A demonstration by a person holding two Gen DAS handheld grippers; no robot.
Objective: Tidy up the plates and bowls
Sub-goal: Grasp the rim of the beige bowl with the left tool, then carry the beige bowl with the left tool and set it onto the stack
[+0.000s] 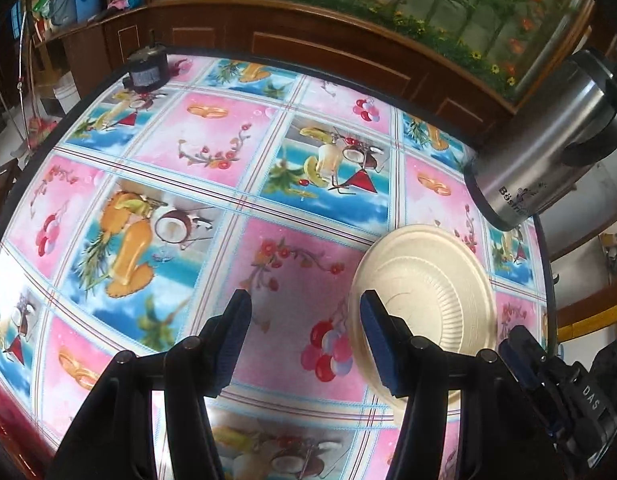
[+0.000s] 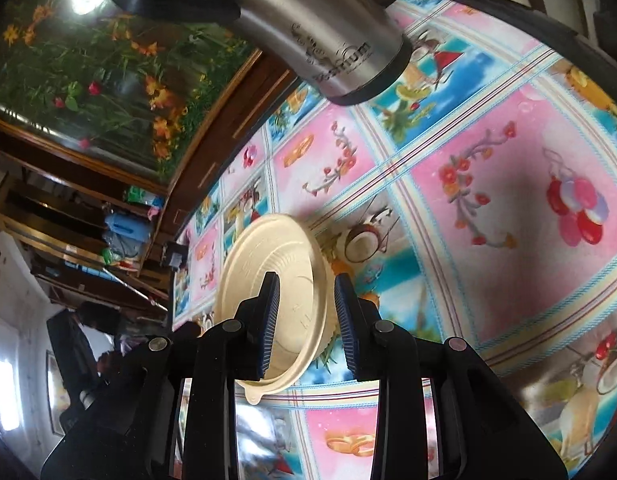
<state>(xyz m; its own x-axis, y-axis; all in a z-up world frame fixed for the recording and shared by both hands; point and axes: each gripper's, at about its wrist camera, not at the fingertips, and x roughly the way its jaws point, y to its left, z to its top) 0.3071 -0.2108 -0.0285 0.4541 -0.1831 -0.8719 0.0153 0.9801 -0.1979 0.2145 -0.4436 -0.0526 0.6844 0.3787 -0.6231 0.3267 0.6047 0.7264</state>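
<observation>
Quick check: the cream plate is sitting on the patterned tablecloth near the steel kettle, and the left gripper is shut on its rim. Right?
Not quite. The cream plate does sit on the patterned tablecloth near the steel kettle, but the left gripper is open, with only cloth between its fingers and the plate beside it. The left wrist view shows this.

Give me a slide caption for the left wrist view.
Open left gripper hovers over the fruit-print tablecloth beside an upside-down cream ribbed disposable bowl, steel kettle behind.
</observation>
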